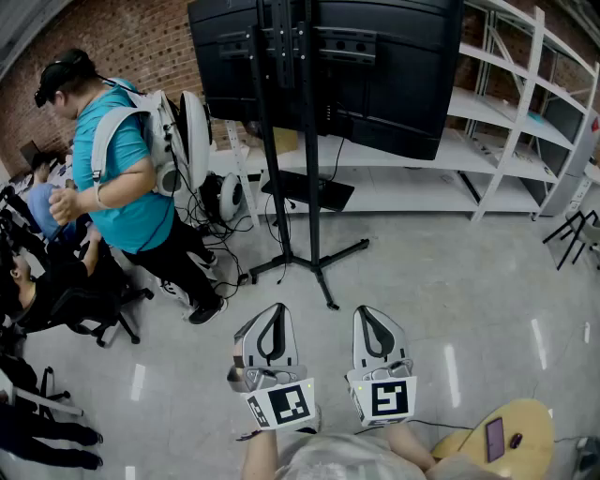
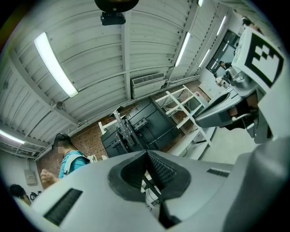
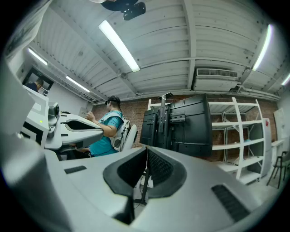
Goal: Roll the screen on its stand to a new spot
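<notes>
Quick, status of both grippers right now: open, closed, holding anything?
Left gripper: closed, holding nothing.
Right gripper: closed, holding nothing.

Left gripper (image 1: 277, 309), right gripper (image 1: 365, 312): matching pale grey moulded shells, each tapering to a narrow nose. Dark ribbed pads (image 2: 161, 170) line a teardrop-shaped cut-out. White marker cube (image 1: 281, 405) at each rear, with black square patterns.

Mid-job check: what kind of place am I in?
Probably a workshop or lab in an industrial unit: bare brick wall, white metal shelving, and a corrugated ceiling with strip lights.
</notes>
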The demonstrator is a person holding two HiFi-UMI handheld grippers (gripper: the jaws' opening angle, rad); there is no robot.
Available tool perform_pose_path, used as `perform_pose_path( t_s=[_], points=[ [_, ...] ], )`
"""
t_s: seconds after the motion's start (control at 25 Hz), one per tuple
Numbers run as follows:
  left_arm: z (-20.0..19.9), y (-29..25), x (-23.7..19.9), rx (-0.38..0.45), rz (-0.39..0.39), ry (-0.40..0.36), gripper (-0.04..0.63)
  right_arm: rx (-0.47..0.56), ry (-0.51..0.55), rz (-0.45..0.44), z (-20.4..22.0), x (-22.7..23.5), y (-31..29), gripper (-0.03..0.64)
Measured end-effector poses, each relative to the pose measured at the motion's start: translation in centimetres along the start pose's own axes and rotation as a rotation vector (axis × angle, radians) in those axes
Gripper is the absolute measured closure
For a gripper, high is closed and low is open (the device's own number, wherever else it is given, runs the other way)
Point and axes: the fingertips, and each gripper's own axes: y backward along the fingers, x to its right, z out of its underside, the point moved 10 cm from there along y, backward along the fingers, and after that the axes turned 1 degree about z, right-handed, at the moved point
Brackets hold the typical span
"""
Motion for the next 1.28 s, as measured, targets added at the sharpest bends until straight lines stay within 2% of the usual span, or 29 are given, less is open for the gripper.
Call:
perform_pose_path(
  t_s=[0.48,0.68,0.84,1.04,1.28],
  points=[
    [4.0,-1.3,-5.1,-0.013,0.0,0.023,0.58,-0.019,0.019,0.003,0.0,-4.1,-4.7,0.595],
    [6.2,-2.2,-8.3,-0.021,-0.003,0.047,0.58,0.009,-0.02,0.058,-0.2,-5.7,-7.0,0.595],
    [7.5,-3.8,-9.4,-0.024,-0.005,0.077,0.58,0.004,0.0,0.066,-0.2,-5.5,-8.5,0.595],
    [8.4,-6.4,-9.3,0.01,0.009,0.088,0.58,0.004,-0.023,0.083,1.2,-4.7,-10.2,0.595],
    [10.3,-12.7,-8.7,0.012,0.022,0.107,0.58,0.021,-0.023,0.086,3.2,-2.4,-15.3,0.595]
  ],
)
